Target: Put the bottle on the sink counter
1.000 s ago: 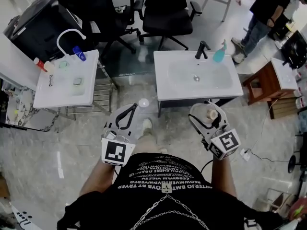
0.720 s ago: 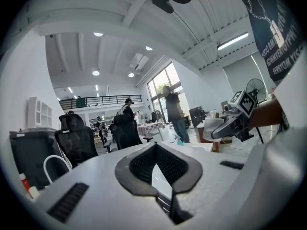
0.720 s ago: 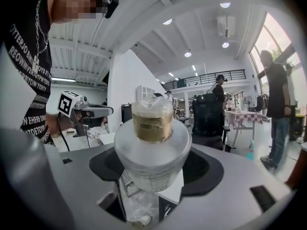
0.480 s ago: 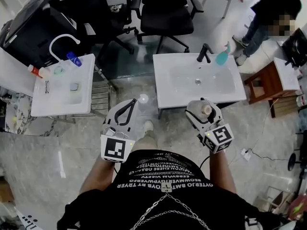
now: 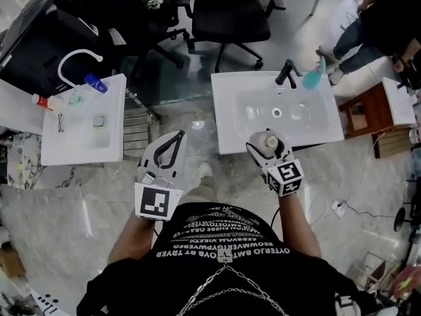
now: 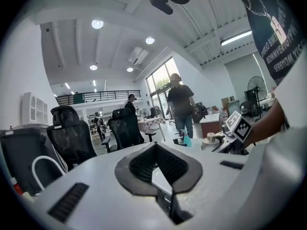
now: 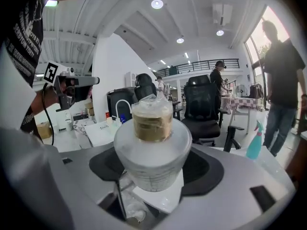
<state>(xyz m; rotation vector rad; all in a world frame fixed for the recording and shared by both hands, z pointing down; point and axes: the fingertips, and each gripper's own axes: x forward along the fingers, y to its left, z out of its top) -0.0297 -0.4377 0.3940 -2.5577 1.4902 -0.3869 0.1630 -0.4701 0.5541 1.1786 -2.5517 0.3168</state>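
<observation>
frosted plastic bottle (image 7: 151,152), glossy sink counter (image 5: 230,127)

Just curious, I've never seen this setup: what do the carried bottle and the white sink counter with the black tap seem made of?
The bottle looks like frosted translucent plastic: cloudy matte body, faint printed lines, tan cap under clear wrap. The sink counter looks like glossy white ceramic or resin, smooth with soft reflections; I cannot tell which.

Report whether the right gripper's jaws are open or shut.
Shut on the bottle: in the right gripper view, the right gripper has both jaws against the bottle's frosted body, tan cap pointing away.
</observation>
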